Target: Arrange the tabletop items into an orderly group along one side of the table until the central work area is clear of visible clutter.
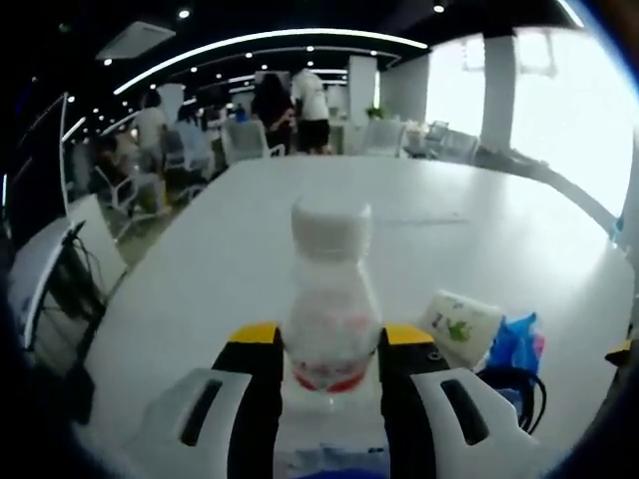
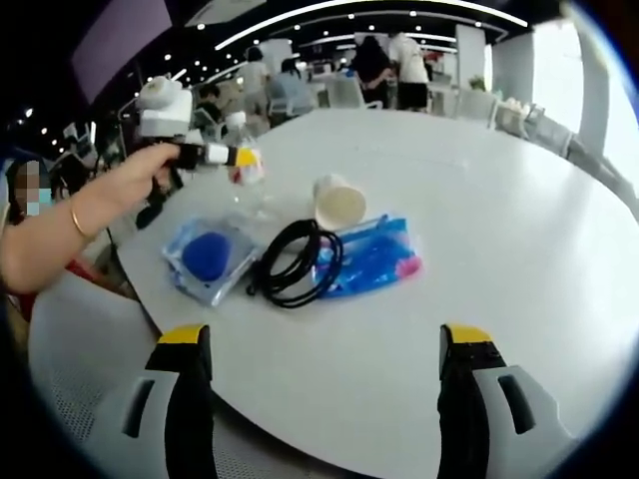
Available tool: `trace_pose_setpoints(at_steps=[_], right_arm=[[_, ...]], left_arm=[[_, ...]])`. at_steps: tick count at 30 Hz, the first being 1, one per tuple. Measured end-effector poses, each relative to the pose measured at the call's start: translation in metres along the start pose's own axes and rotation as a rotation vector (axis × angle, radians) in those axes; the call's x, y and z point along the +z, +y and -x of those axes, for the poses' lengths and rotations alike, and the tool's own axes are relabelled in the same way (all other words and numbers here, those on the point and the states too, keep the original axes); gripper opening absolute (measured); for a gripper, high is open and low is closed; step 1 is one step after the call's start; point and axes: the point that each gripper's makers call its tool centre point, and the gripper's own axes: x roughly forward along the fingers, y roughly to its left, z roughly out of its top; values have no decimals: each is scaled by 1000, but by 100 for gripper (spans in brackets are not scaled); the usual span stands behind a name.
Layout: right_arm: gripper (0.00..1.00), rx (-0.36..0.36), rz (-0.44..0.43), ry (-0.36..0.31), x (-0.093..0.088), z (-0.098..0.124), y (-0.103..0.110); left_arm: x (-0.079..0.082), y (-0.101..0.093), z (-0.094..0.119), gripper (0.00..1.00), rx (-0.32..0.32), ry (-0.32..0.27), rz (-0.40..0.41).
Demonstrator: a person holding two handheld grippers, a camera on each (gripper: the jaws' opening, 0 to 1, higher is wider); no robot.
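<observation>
The left gripper (image 1: 329,349) grips a small clear bottle (image 1: 331,299) with a white cap and red label, upright between its jaws near the table's (image 2: 519,200) edge. Close by lie a blue pouch (image 2: 210,257), a coiled black cable (image 2: 297,261), a blue packet (image 2: 374,254) and a tipped paper cup (image 2: 338,203). Beyond them the white top lies bare to its far edge. The right gripper (image 2: 324,349) hangs spread wide, holding nothing.
</observation>
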Motion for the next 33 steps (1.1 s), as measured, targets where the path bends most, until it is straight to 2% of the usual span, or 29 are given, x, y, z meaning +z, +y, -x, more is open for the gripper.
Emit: trace_pose_setpoints(at_steps=[10,14,22,26,31,33], right_arm=[[93,-12,-30,14,-4,-1,-5],[93,-14,-41,23,-7,-2,-6],[93,-15,-71,43,-13,-3,-8],[93,-16,-85,48,-14,-4,-10],[93,-22,-98,61,-17,-4,-12],[93,-24,-99,63,-17,-4,-12]], left_arm=[[25,23,-14,34,18,-28,-5],[35,31,-21,34,44,-45,-20],[48,43,-37,34,48,-60,-13],[54,53,-47,34,54,-60,-43],[60,66,-58,34,59,-56,-35],[61,67,-62,34,37,-46,-76]])
